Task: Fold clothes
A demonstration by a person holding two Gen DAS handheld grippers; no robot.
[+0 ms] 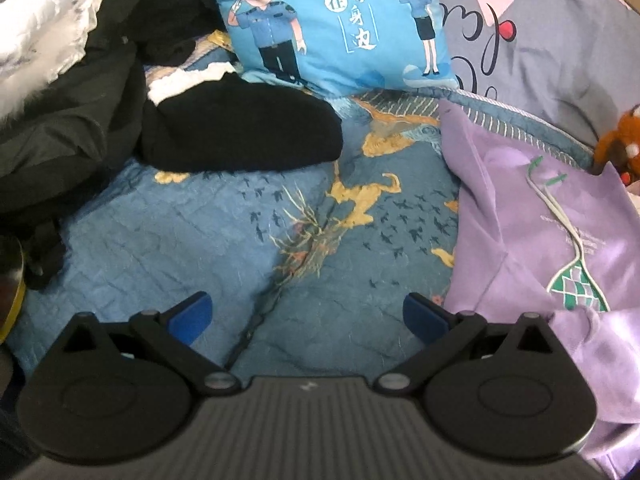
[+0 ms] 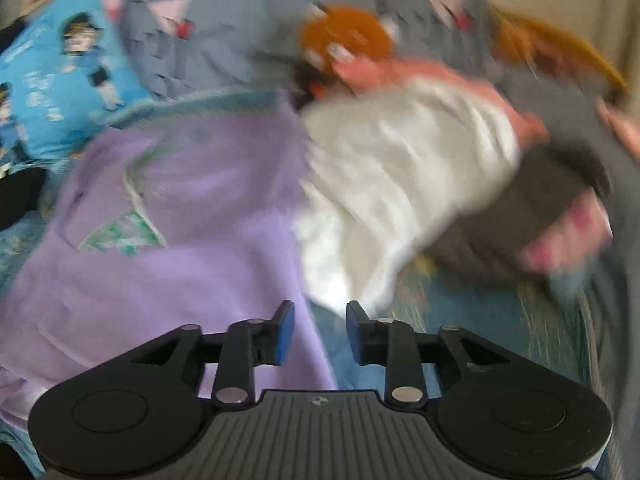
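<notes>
Four blue pads (image 1: 192, 317) apart, one purple garment (image 2: 192, 208), two grippers.

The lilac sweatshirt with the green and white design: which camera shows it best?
The left wrist view: the lilac sweatshirt is sharp there, its green and white design readable, though cut off at the frame's right edge. The right wrist view shows more of it, but smeared by motion blur.

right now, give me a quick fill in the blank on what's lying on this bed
1. The garment with the green design is ____ in colour.
2. The left tool is open over the ____ quilt.
3. The cartoon pillow stands behind a folded ____ garment.

Missing: purple; blue; black
</notes>
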